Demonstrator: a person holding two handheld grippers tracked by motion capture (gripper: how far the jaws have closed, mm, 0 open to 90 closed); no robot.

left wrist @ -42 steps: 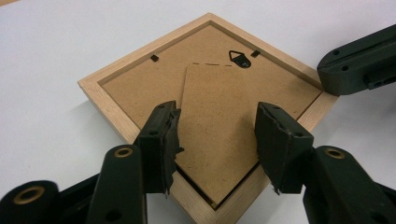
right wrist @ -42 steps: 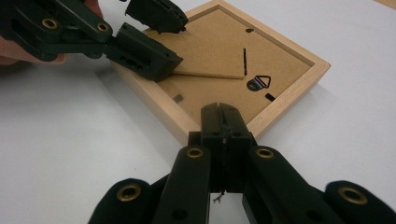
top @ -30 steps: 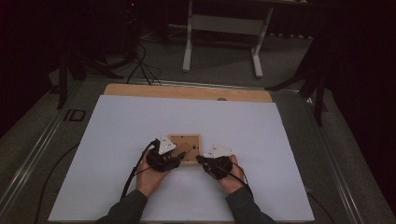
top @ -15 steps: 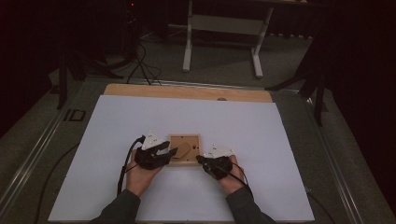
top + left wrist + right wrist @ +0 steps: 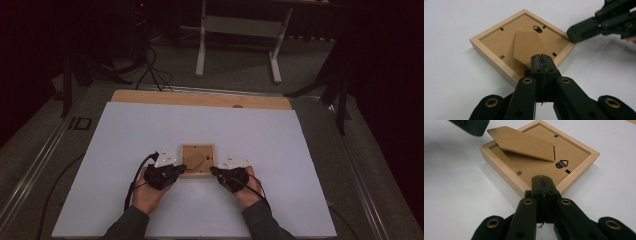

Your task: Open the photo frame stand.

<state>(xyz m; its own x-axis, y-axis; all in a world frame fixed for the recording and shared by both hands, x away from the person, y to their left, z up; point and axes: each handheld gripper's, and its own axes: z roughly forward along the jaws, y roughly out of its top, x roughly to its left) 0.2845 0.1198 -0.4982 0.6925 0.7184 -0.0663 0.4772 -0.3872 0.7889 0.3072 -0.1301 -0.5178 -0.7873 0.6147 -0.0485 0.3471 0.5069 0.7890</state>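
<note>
A small wooden picture frame (image 5: 198, 159) (image 5: 499, 53) (image 5: 579, 167) lies face down on the white table sheet (image 5: 150, 125). Its brown stand flap (image 5: 530, 46) (image 5: 524, 143) is tilted up from the backing. My left gripper (image 5: 181, 169) (image 5: 541, 62) is at the frame's near left corner, just in front of the flap's tip. Its jaws have just been closing and now meet, with nothing visible between them. My right gripper (image 5: 214, 171) (image 5: 541, 182) is shut, its tip against the frame's near right corner. It also shows in the left gripper view (image 5: 576, 33).
A bare wooden strip (image 5: 200, 99) runs along the sheet's far edge. Beyond the table stand a white stand's legs (image 5: 240, 30) and floor cables (image 5: 150, 65). A cable (image 5: 134, 182) trails from the left gripper.
The left hand drew slightly left, away from the frame, then came back to its corner, and its jaws went from apart to together. The right hand and the frame have not moved.
</note>
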